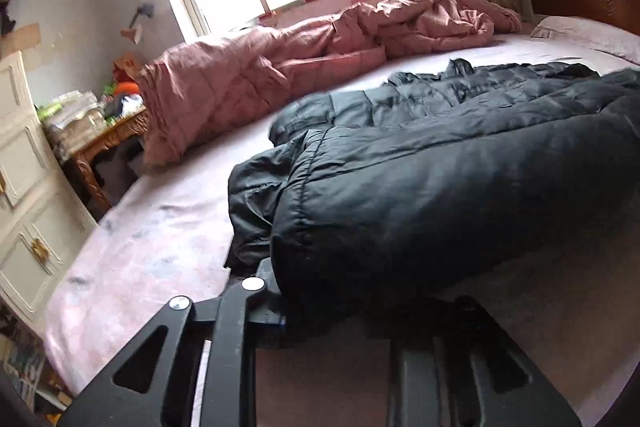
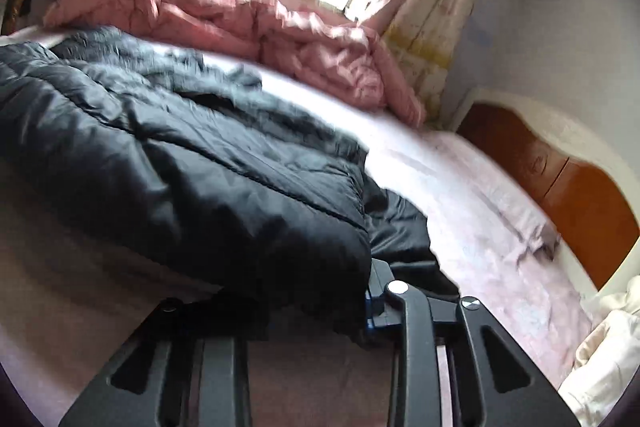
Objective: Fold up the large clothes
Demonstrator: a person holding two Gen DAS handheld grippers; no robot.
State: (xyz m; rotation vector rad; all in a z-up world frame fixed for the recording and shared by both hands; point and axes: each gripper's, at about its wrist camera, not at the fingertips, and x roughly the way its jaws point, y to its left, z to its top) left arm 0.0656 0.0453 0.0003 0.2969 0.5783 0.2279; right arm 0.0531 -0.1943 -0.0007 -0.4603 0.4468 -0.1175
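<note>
At bed edge, both grippers pinching black jacket hem

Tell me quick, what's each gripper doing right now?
Left gripper: closed on the black puffer jacket's near edge.
Right gripper: closed on that jacket's near edge too.

The black padded coat runs off the right edge in the left wrist view and off the left edge in the right wrist view, smeared by motion blur there. Its bulk covers each claw's tips — left claw, right claw.
</note>
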